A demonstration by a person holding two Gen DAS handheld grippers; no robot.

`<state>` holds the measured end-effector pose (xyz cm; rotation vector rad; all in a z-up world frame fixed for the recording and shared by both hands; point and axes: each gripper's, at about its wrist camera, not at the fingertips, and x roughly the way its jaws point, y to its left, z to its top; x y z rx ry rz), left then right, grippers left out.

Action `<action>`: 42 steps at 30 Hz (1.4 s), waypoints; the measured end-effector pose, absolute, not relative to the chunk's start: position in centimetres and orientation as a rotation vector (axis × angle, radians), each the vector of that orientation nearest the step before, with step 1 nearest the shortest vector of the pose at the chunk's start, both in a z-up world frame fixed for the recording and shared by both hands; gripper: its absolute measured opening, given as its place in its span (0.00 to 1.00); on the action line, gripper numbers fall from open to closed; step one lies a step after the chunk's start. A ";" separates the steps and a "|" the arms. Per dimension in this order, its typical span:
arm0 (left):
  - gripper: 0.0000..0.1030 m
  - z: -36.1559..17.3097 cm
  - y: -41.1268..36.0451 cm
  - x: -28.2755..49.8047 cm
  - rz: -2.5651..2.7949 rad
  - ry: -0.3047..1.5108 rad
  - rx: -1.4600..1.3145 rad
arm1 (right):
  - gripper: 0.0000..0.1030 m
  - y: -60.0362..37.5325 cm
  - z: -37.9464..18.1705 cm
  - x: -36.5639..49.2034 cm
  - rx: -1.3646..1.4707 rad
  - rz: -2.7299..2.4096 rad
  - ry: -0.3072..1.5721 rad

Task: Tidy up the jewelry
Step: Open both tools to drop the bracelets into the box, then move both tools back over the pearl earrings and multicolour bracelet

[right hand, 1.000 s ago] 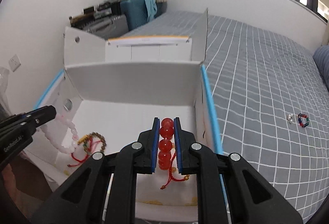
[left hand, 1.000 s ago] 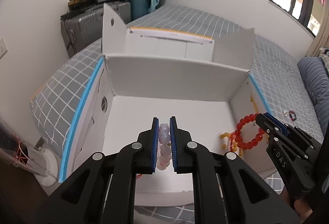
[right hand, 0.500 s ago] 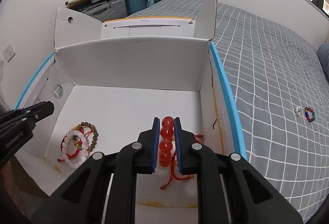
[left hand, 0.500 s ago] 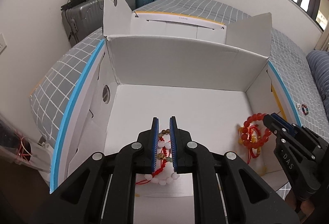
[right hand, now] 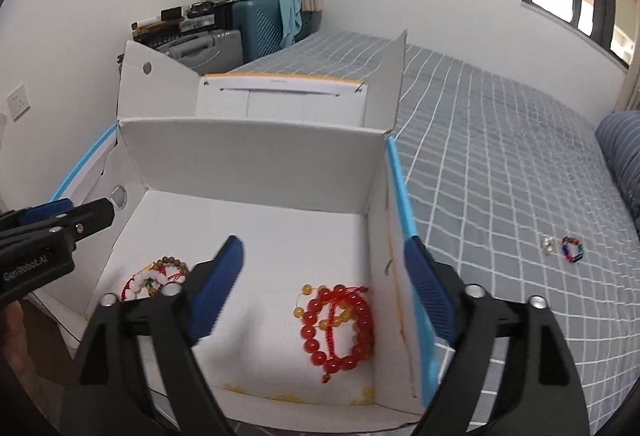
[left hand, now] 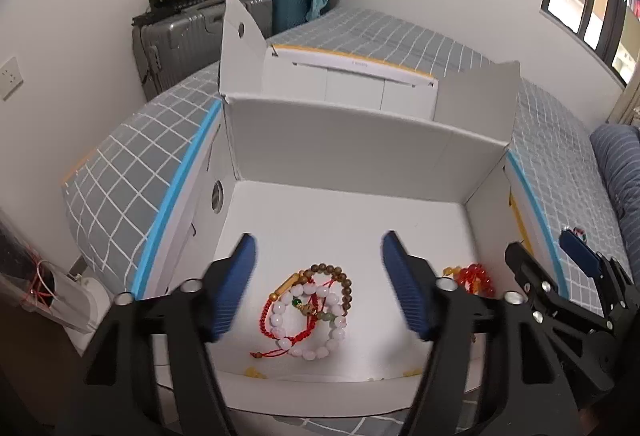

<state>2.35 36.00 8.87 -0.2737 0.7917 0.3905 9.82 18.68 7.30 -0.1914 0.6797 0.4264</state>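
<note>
Both my left tool (left hand: 316,252) and right tool (right hand: 324,256) have just sprung apart, dropping the white bracelet (left hand: 308,320) and red bracelet (right hand: 340,328) into the box (right hand: 256,155), so next I reach for the small rings (right hand: 564,248) on the bed (right hand: 500,155) beside the box.

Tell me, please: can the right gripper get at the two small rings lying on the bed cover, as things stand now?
Probably yes. The right gripper is open and empty over the box; the rings lie uncovered on the bed cover, beyond the box's side wall.

White box (left hand: 360,139) with blue edges; grey bedspread (right hand: 500,139) checked in white. Left: white beads (left hand: 316,320), brown beads (left hand: 340,280), red cord. Right: red beads (right hand: 340,328), amber ones. Blue pads (right hand: 428,292).
</note>
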 end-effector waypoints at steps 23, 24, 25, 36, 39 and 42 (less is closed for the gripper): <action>0.94 12.0 30.7 3.3 0.372 0.723 -0.205 | 0.93 10.7 10.8 11.4 -0.084 0.314 0.680; 0.94 12.1 29.9 3.7 0.359 0.725 -0.198 | 0.93 10.1 11.0 11.5 -0.084 0.301 0.679; 0.94 12.3 29.3 3.9 0.352 0.727 -0.194 | 0.93 9.4 11.1 11.6 -0.080 0.289 0.679; 0.95 13.3 19.6 8.3 0.189 0.720 -0.126 | 0.93 -0.3 11.3 12.8 -0.072 0.119 0.695; 0.94 12.8 16.5 10.2 0.135 0.734 -0.111 | 0.93 -3.8 11.6 13.7 -0.073 0.055 0.690; 0.94 12.3 13.5 12.4 0.085 0.747 -0.090 | 0.93 -6.9 12.2 14.6 -0.082 -0.009 0.666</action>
